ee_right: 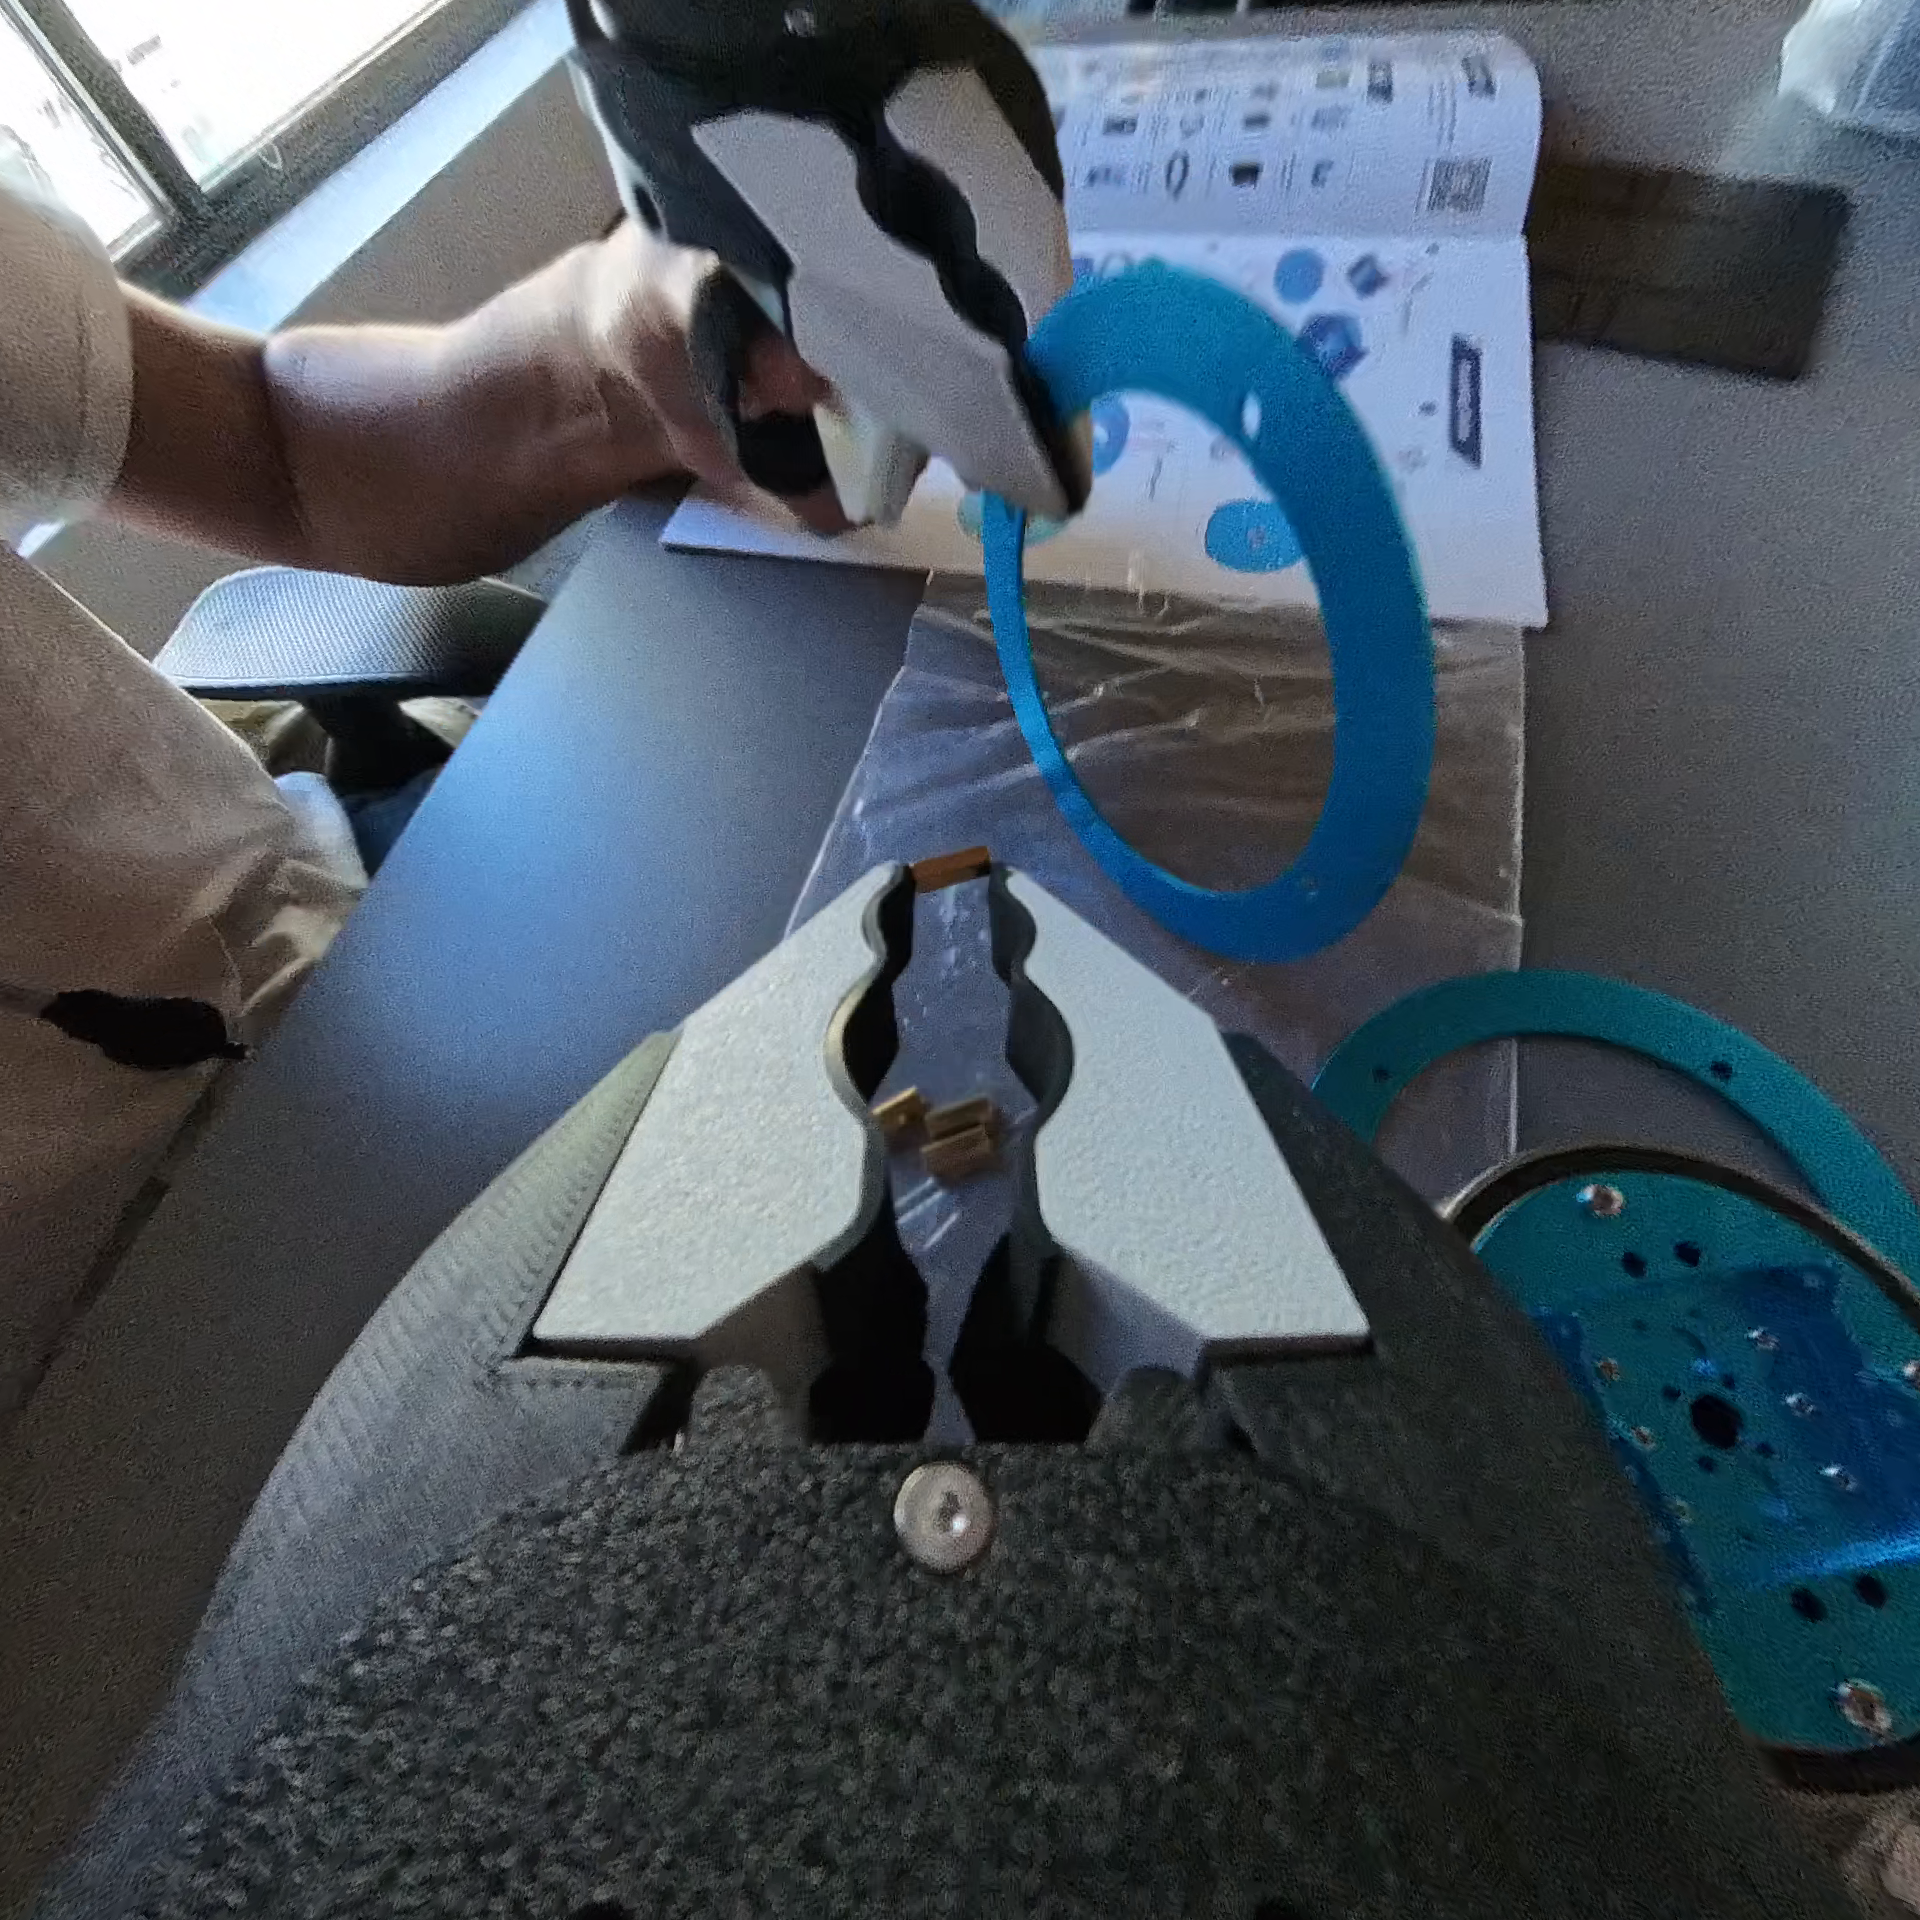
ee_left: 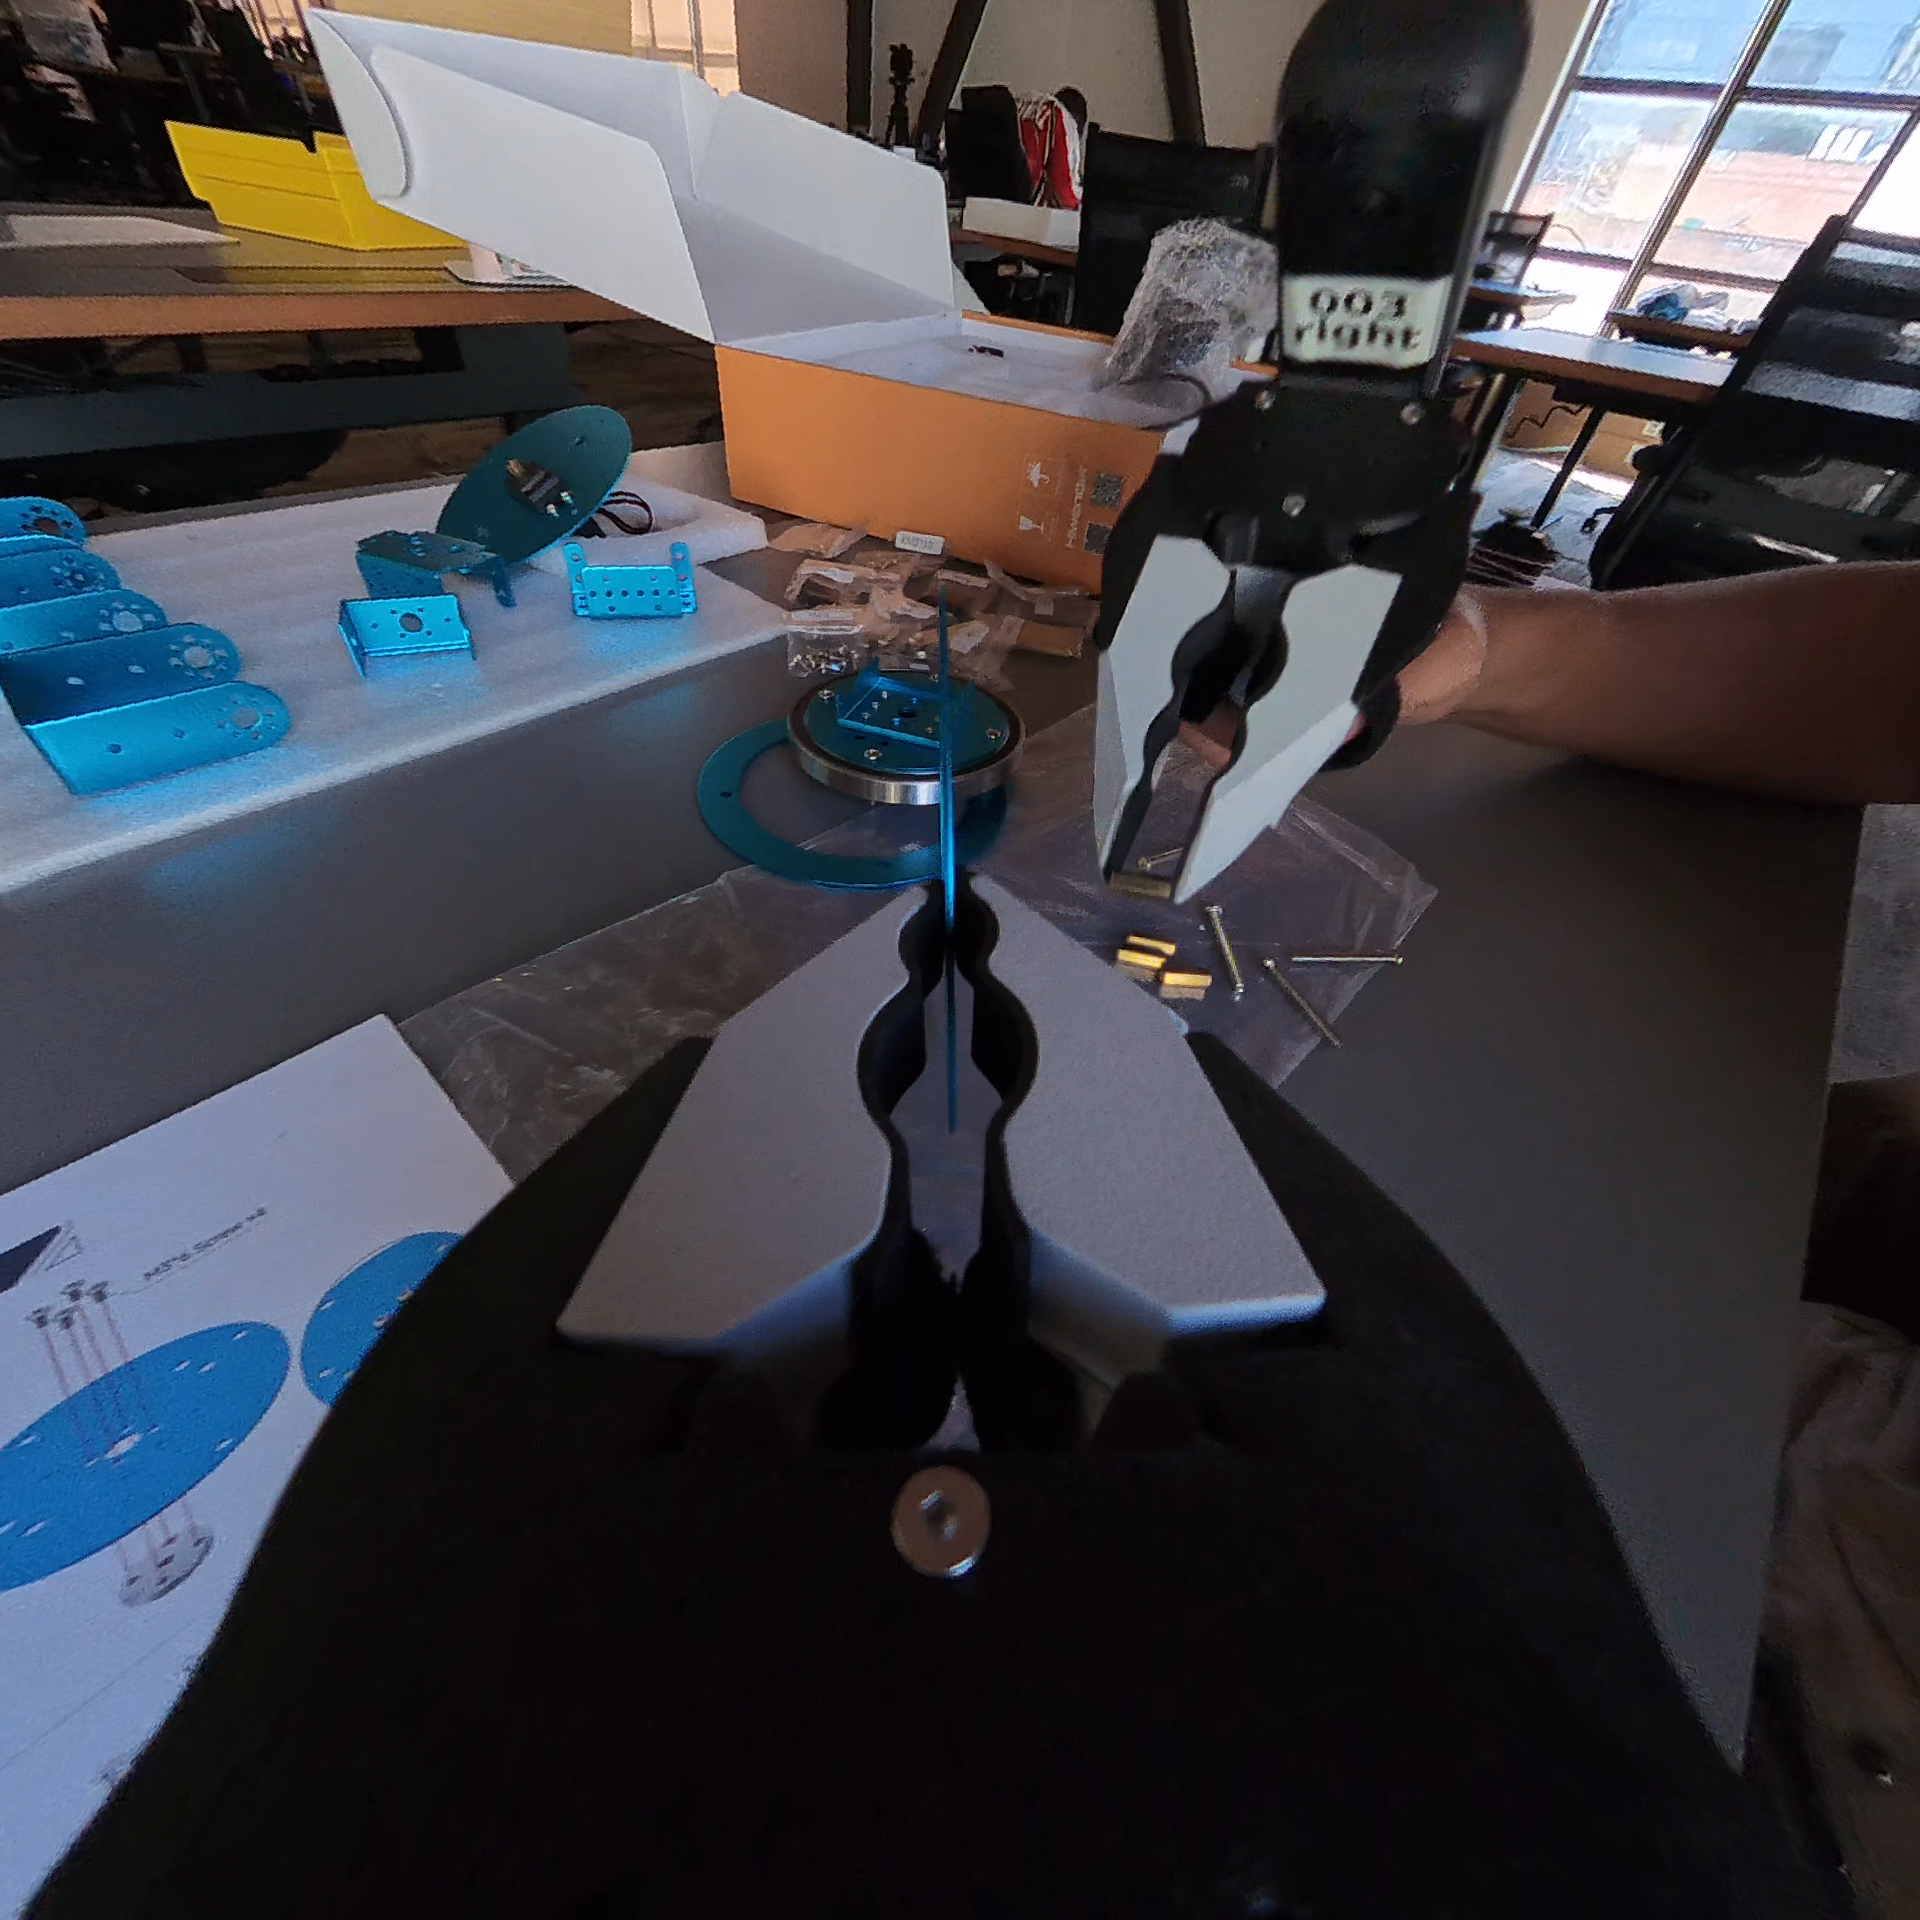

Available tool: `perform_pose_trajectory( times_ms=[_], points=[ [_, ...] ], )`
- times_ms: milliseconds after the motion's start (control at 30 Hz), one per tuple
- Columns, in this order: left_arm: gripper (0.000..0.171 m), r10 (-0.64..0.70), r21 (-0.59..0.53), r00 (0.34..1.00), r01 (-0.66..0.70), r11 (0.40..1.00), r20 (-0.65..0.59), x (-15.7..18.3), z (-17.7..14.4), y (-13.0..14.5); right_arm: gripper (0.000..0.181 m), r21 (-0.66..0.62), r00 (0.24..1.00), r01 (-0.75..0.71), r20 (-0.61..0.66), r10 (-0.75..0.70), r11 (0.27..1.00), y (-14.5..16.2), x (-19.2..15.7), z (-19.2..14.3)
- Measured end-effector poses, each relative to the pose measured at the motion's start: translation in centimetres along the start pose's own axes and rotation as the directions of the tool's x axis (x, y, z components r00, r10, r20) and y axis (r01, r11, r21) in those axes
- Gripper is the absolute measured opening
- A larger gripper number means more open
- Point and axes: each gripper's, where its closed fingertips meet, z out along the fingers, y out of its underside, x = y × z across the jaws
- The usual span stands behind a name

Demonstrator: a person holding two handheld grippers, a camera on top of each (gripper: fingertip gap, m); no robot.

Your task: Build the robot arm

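My left gripper (ee_left: 951, 896) is shut on a thin blue metal ring (ee_left: 948, 748), seen edge-on in its own view. The right wrist view shows that gripper (ee_right: 1049, 468) holding the ring (ee_right: 1387, 623) upright in the air above a clear plastic bag (ee_right: 1195, 727). My right gripper (ee_right: 951, 871) is shut on a small brass standoff (ee_right: 951, 865) at its fingertips, just above the bag. In the left wrist view it (ee_left: 1148, 883) points down with the standoff (ee_left: 1138, 886). Three more brass standoffs (ee_right: 940, 1132) and several long screws (ee_left: 1299, 987) lie on the bag.
A second teal ring (ee_left: 722, 795) lies flat beside a steel bearing carrying a blue plate (ee_left: 904, 738). A foam tray (ee_left: 312, 727) with blue brackets stands at left, an open orange box (ee_left: 935, 457) behind, small bags of hardware (ee_left: 894, 613) between. An open manual (ee_right: 1299, 312) lies nearby.
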Motion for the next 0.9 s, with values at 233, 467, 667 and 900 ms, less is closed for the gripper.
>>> perform_pose_trajectory(
  times_ms=[233, 467, 667, 900],
  points=[
    [0.000, -0.163, 0.043, 0.976, 0.171, 0.984, -0.146, 0.8, -0.1, -1.2, 0.013, 0.070, 0.977, 0.075, -0.202, -0.060, 0.995, -7.6, 1.7, -1.5],
    [0.000, -0.215, 0.022, 0.967, 0.220, 0.975, -0.140, 0.3, -0.2, -0.6, 0.013, 0.021, 0.974, 0.021, -0.228, -0.016, 1.000, -7.1, 3.4, -0.9],
    [0.000, -0.223, 0.000, 0.966, 0.225, 0.974, -0.130, 0.2, 0.1, -0.2, 0.013, 0.023, 0.970, -0.015, -0.240, 0.021, 1.000, -6.9, 3.9, -0.9],
    [0.000, -0.299, -0.030, 0.947, 0.297, 0.954, -0.121, -0.4, 0.2, 0.5, 0.013, -0.040, 0.959, 0.019, -0.280, -0.029, 0.999, -6.2, 4.2, -0.4]
  ],
)
